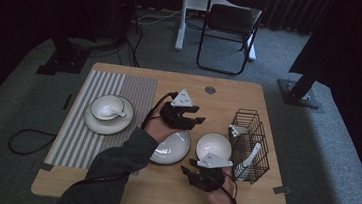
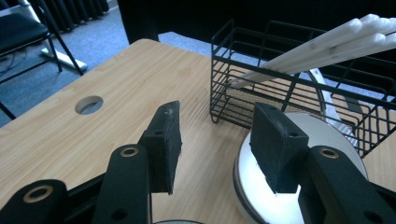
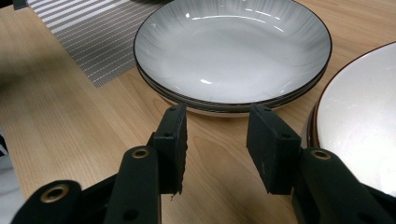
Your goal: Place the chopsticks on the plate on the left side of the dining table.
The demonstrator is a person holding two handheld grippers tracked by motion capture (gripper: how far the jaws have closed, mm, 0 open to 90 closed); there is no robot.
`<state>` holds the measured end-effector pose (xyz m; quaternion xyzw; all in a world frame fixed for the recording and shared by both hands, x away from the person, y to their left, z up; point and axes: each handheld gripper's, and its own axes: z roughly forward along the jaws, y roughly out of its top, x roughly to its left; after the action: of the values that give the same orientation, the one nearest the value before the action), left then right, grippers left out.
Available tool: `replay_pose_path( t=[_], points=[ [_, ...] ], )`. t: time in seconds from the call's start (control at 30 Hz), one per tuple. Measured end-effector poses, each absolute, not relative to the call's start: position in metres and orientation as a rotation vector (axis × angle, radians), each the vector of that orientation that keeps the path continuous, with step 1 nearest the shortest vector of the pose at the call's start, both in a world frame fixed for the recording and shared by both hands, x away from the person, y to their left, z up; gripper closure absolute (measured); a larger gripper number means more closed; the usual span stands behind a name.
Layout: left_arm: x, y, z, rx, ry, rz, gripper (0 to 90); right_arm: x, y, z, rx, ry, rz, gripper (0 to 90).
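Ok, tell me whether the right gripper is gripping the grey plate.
No, the right gripper has its jaws open over bare table, short of the grey plate.

I work at a light wooden table (image 1: 111,180) with a round cable hole (image 1: 210,90) near its far edge, standing on grey carpet (image 1: 344,163). Beyond it, 1 black folding chair (image 1: 229,21) sits beside a white desk leg (image 1: 182,16). Dark curtains (image 1: 288,9) close off the back, and the room is dim around me. Black stand bases (image 1: 298,93) rest on the floor at both far corners, with cables (image 1: 27,140) trailing across the carpet on my left.
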<state>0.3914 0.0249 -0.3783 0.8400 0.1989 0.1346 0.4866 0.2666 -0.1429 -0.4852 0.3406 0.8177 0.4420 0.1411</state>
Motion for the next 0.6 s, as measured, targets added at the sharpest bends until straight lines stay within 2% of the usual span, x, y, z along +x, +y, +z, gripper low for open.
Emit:
replay_pose_path(
  t=[0.6],
  points=[
    [0.379,-0.012,-0.377,2.064,0.382,0.275,55.4,0.265,-0.143,-0.489,0.983,2.370,1.275,61.7]
  ],
)
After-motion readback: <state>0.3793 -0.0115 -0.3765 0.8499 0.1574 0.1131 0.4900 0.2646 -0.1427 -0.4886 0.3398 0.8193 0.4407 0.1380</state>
